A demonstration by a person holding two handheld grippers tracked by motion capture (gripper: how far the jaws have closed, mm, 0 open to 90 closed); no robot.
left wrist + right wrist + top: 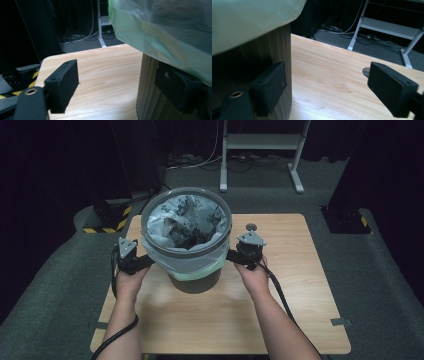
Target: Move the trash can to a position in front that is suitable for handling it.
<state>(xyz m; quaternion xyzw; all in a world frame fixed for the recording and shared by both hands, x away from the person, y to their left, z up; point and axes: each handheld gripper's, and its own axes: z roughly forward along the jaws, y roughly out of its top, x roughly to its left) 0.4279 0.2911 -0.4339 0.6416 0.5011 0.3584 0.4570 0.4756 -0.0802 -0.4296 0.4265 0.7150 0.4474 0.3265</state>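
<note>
Black jaws of the left gripper (120,86) rise close before its own camera, one over bare wood and the other against the ribbed dark wall of the bin (147,85), under the hanging green liner (160,47); they stand spread, and I cannot tell whether the far pad actually presses the wall. From above, the grey bin (195,280) stands upright on the wooden table (300,310), toward its far left part, with the pale liner (200,262) folded over its rim (186,251) and crumpled inside. At the bin's left side the left gripper (145,261) points inward, just beside or touching the folded liner, with the person's left hand (131,281) behind it. On the opposite side the right gripper (234,256) points at the bin from the right, held by the right hand (256,277). Along the right gripper (329,86), its jaws stand wide apart with nothing clamped: one lies against or just beside the bin's ribbed wall (279,50), below the liner's edge (249,22), the other over open tabletop. Beyond that jaw a small grey disc (366,72) lies on the wood; from above this disc (251,226) sits just behind the right gripper. Past the table's far edge a white metal stand (260,145) rests on the grey carpet.
</note>
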